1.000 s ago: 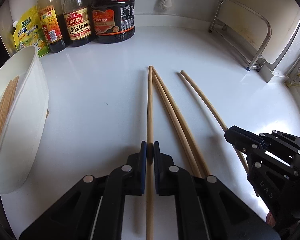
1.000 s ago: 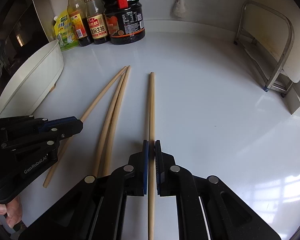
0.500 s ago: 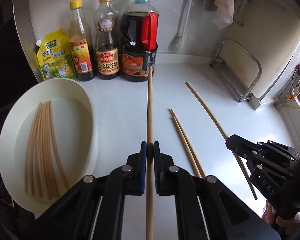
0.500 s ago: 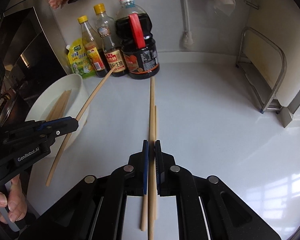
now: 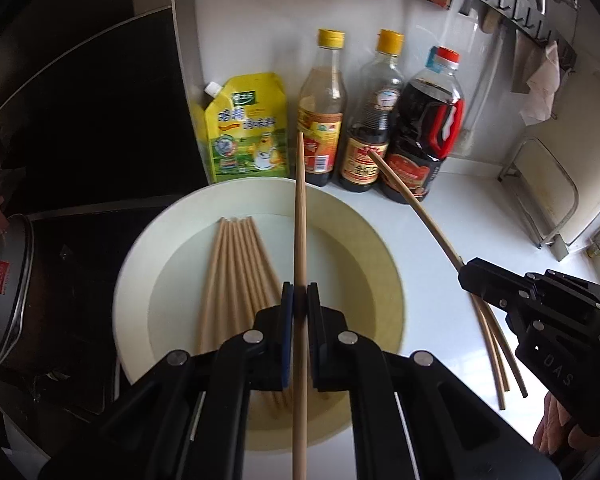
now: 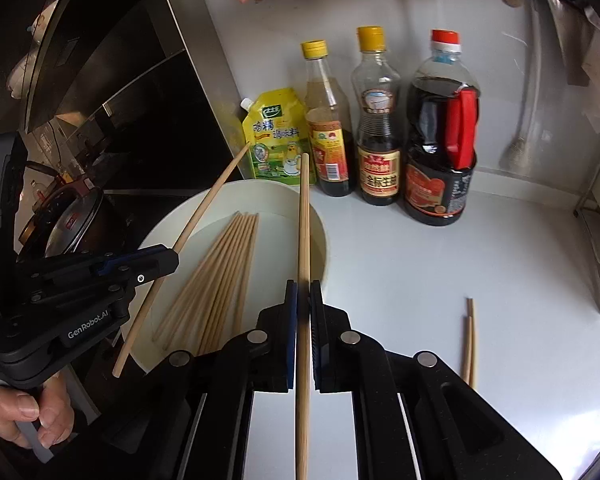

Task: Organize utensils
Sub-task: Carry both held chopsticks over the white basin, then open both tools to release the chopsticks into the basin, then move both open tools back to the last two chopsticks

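Two tools read "GenRobot.AI" on left tool [image 6: 168, 258], "DAS" on right tool [image 5: 466, 274].

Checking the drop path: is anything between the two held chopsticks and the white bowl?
Nothing visible. The left chopstick hangs over the open white bowl; the right chopstick reaches its rim, above loose chopsticks inside.

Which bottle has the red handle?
The big dark bottle at the right end of the row. It has a red handle and red cap; the two slimmer bottles beside it have yellow caps and no handle.
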